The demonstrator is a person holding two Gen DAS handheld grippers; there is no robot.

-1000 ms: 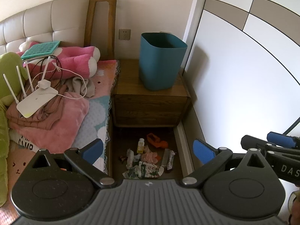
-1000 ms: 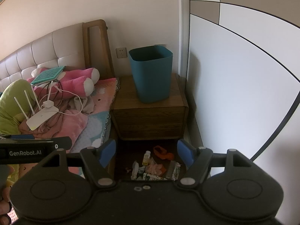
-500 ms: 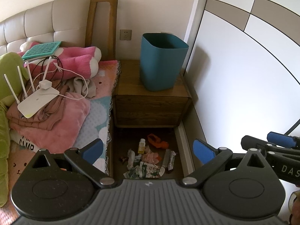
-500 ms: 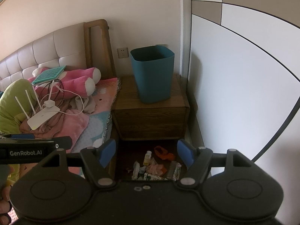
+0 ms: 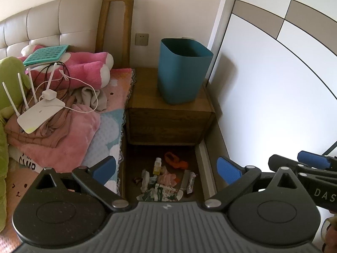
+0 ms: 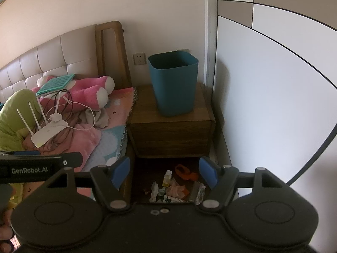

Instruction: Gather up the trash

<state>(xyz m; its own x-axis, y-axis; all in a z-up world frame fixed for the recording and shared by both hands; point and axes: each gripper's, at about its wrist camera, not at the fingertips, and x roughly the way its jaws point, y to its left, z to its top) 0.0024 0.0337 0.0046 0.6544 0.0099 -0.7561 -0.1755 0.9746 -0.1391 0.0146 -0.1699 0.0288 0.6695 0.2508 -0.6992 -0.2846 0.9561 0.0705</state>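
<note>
L gripper [image 5: 166,167] fingers spread wide, empty; R gripper [image 6: 164,174] same, both held level.

My left gripper [image 5: 166,169] and right gripper [image 6: 164,174] are showing matt black plastic bodies with smooth blue pads [image 5: 228,169] on the fingers. Ahead, a teal bin [image 5: 182,69] is looking like smooth, slightly satin plastic, sitting on a dark wooden nightstand [image 5: 168,118] with visible grain. Below the nightstand, crumpled paper and glossy wrappers [image 5: 164,190] are lying on the floor beside a small clear plastic bottle [image 5: 157,166]. Left of the nightstand, fluffy pink cloth [image 5: 69,135] is lying under a smooth white plastic router [image 5: 40,113]. Behind it, a padded headboard [image 5: 48,25] is looking leathery and faintly glossy, framed in wood.
</note>
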